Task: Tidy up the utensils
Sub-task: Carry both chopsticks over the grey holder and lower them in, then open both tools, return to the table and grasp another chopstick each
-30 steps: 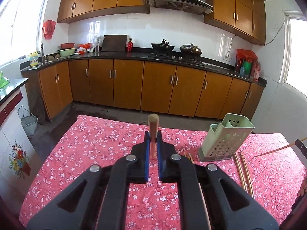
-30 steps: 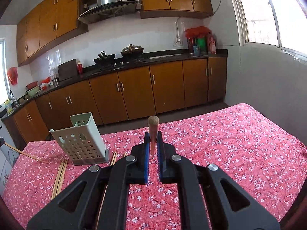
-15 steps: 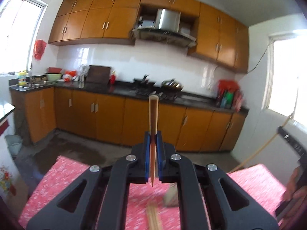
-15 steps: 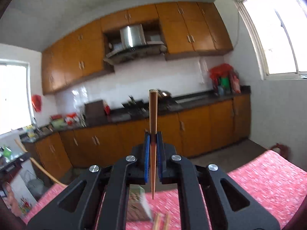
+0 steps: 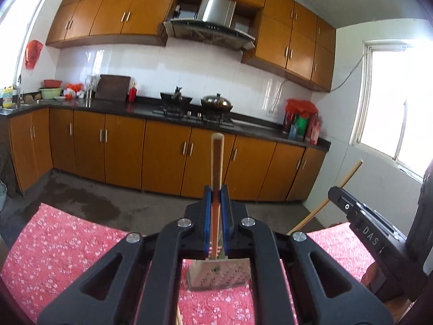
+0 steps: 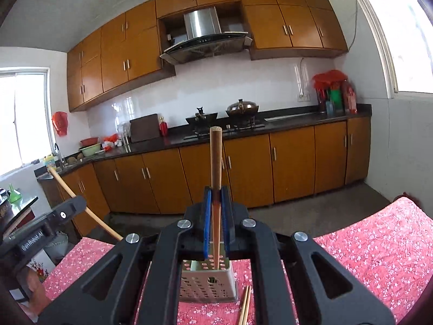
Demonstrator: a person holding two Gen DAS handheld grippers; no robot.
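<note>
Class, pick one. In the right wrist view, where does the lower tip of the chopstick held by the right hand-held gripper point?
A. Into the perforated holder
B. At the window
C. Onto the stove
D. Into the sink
A: the wooden chopstick, clamped in the right hand-held gripper, runs down to the top of the pale green perforated plastic holder.

Bright daylight pours through the blown-out window (image 5: 392, 103) in the left view and another window (image 6: 406, 32) in the right; glare shines off the white tiles (image 5: 189, 73); fisheye bends cabinets, corners vignette dark, focus sharp.

My two chopsticks (image 5: 217, 168) (image 6: 216, 168) stand upright above the pale perforated holder (image 6: 207, 284); a loose pair (image 6: 245, 304) lies just beside it.
</note>
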